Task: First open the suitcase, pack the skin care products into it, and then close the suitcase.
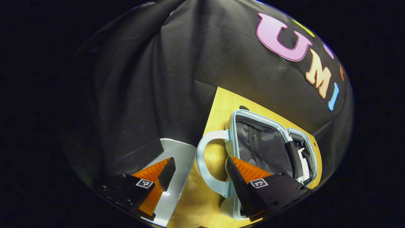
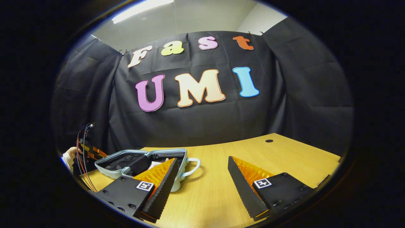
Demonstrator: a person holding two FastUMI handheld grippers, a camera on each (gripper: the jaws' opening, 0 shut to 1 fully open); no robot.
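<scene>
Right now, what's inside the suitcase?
The suitcase lies open: dark mesh lining, a black strap, and something white in the far half. The rim hides the rest, so which products are packed is unclear.

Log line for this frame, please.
suitcase: open on table | left gripper: open, by handle | right gripper: open, empty

The pale blue hard-shell suitcase (image 2: 142,163) lies open flat on the yellow wooden table (image 2: 284,158). Right of the suitcase it's bare tabletop, loads of room. Behind it, the black cloth wall (image 2: 196,126) blocks things off.
</scene>
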